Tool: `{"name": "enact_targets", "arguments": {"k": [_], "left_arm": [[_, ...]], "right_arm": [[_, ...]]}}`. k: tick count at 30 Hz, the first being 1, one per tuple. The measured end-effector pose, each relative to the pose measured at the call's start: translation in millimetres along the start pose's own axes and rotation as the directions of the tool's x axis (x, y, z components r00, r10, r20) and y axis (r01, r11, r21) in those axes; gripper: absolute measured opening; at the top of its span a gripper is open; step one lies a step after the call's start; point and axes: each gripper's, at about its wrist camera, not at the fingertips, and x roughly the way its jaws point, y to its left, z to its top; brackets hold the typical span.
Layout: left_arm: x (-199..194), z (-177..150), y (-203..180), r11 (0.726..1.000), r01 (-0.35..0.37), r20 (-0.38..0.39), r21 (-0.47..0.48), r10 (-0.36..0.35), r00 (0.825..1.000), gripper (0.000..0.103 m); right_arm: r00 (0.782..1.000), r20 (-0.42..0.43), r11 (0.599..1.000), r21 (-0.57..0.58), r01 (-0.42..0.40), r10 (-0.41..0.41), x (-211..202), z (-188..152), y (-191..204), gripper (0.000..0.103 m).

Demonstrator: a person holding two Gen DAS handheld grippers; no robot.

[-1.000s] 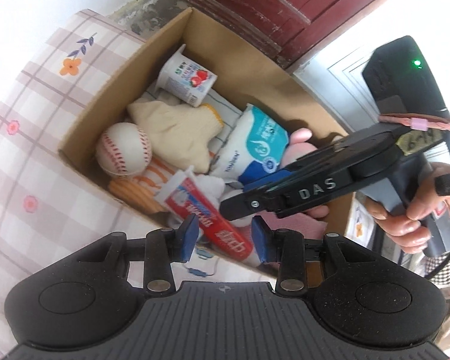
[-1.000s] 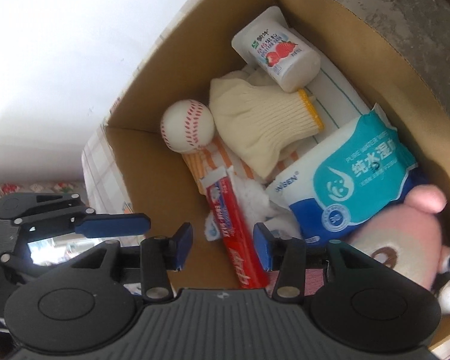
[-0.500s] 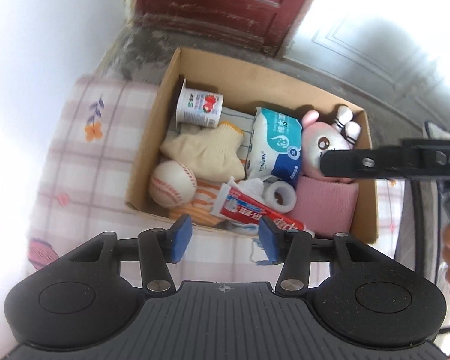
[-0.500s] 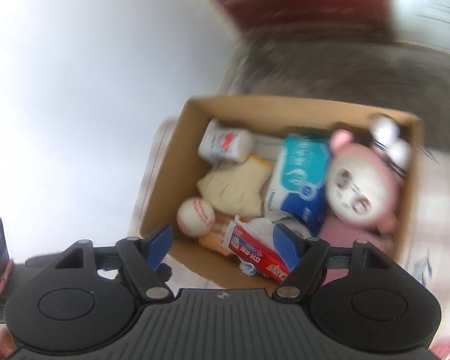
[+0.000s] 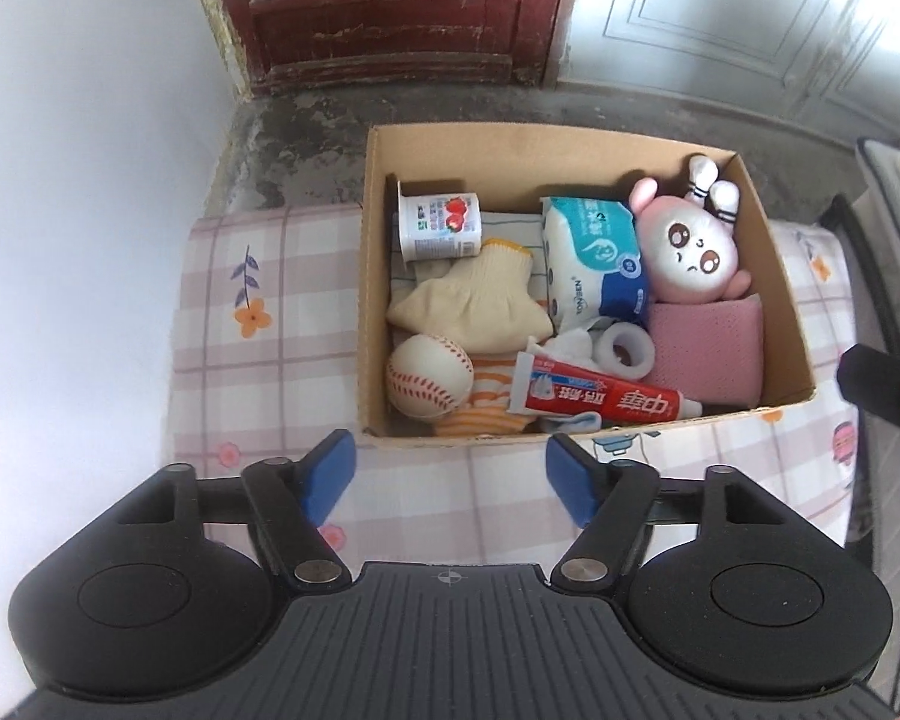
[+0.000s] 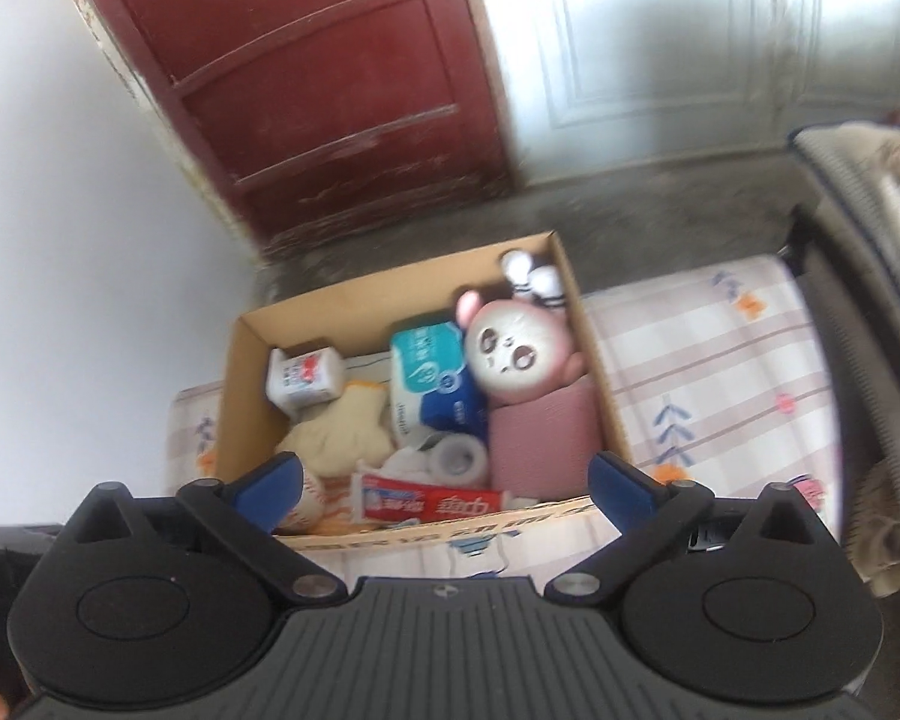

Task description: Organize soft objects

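The left black two-finger gripper with blue pads points steeply downward, its jaws just having widened, with nothing between them. The right black two-finger gripper with blue pads also tilts downward, its jaws just having spread very wide and empty; part of it shows at three o'clock in the left wrist view.

My left gripper hangs empty over the checked bench, jaws just widened; the cardboard box holds baseball, toothpaste, pink plush, perhaps a glove.
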Motion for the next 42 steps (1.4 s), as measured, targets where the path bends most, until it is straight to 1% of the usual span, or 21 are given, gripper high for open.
{"name": "enact_targets", "arguments": {"k": [2, 7, 9, 12, 17, 22, 42], "left_arm": [[-0.9, 2.5, -2.9, 1.000, -0.014, 0.004, 0.025, 0.014, 1.000, 0.080], [-2.8, 9.4, -13.9, 0.996, -0.037, 0.029, 0.083, 0.034, 0.999, 0.097], [-3.6, 12.0, -17.3, 0.994, -0.073, 0.043, 0.087, 0.069, 0.997, 0.099], [-4.4, 15.0, -17.2, 0.993, -0.093, 0.055, 0.072, 0.089, 0.995, 0.100], [-1.2, 20.2, -15.5, 0.992, -0.116, 0.041, 0.050, 0.114, 0.993, 0.100], [1.3, 21.3, -15.8, 0.990, -0.131, 0.039, 0.045, 0.129, 0.991, 0.100], [0.5, 21.9, -20.1, 0.988, -0.140, 0.045, 0.068, 0.137, 0.990, 0.099]], "right_arm": [[0.999, 0.000, 0.999, -0.015, 0.042, -0.042, 1.6, -0.8, 8.5, 0.103], [0.995, -0.007, 0.995, -0.014, 0.100, -0.100, 13.2, -3.8, 18.6, 0.103], [0.992, -0.013, 0.992, -0.007, 0.125, -0.125, 16.2, -4.2, 17.0, 0.103], [0.991, -0.029, 0.991, 0.008, 0.132, -0.132, 19.1, -5.2, 12.6, 0.103], [0.988, -0.058, 0.990, -0.023, 0.139, -0.140, 25.0, -5.6, 13.1, 0.103], [0.987, -0.074, 0.990, -0.025, 0.138, -0.140, 29.1, -2.7, 11.9, 0.103], [0.981, -0.097, 0.986, -0.038, 0.163, -0.166, 38.3, 2.0, 8.6, 0.103]]}}
